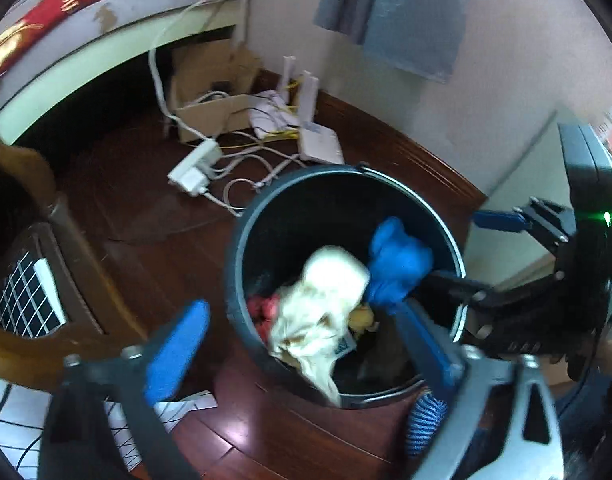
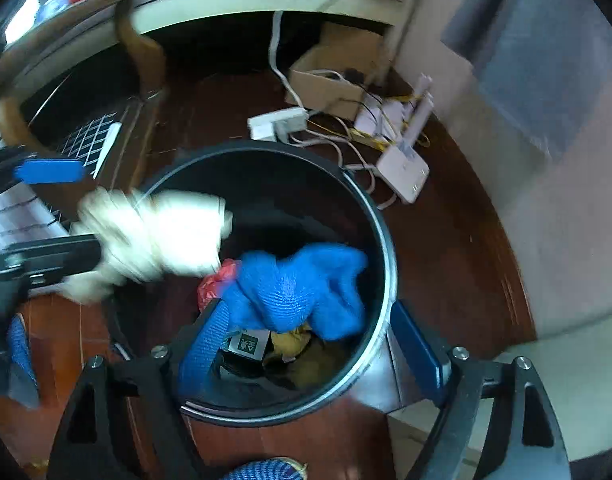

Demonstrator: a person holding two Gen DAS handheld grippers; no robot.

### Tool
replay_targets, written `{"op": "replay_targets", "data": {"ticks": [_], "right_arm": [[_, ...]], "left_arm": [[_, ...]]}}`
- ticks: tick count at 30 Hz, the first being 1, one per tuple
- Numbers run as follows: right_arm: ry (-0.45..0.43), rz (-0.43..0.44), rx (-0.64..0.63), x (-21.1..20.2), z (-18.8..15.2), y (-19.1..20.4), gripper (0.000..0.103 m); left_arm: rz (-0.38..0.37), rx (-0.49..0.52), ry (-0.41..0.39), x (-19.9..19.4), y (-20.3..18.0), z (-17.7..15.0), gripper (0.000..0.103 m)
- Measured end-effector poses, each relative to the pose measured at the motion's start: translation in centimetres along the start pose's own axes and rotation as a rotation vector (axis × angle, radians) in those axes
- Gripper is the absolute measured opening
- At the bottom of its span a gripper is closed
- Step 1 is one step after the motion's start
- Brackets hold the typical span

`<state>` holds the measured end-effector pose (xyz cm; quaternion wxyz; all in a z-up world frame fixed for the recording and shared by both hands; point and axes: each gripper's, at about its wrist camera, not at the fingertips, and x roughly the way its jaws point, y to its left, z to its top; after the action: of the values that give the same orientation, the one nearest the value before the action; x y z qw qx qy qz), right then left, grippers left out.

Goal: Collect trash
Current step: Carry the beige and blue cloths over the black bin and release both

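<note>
A dark round trash bin (image 1: 242,240) (image 2: 386,264) stands on the wooden floor. Over its mouth are a blurred white cloth-like wad (image 1: 326,304) (image 2: 158,236) and a blue knitted cloth (image 1: 398,264) (image 2: 302,284). Red and yellow trash (image 2: 212,280) lies deeper inside. My left gripper (image 1: 302,348) is open, its fingers on either side of the white wad, which looks loose. My right gripper (image 2: 310,344) is open above the bin, the blue cloth draped against its left finger (image 2: 202,344). Each gripper also shows in the other's view.
A power strip (image 1: 194,168), white cables, a white router (image 1: 320,146) and a cardboard box (image 1: 214,96) lie on the floor by the wall. A bed frame (image 1: 66,76) is at the left. A wooden chair (image 1: 46,248) stands close left of the bin.
</note>
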<state>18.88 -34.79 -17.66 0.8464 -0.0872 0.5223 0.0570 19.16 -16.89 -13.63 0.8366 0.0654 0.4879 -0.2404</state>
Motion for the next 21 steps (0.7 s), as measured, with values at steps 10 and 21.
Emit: {"op": "replay_targets", "data": {"ticks": [10,21], "right_arm": [[-0.048,-0.055,0.072,-1.7,0.6,-1.2,0.103],[-0.099,-0.024,0.062,-4.7,1.1,0.5,0.103]], "left_arm": [[0.093,0.001,-0.057,-1.6,0.7,-0.3,0.103],[0.124,-0.001,-0.102,-4.6,0.4,-0.1,0.103]]}}
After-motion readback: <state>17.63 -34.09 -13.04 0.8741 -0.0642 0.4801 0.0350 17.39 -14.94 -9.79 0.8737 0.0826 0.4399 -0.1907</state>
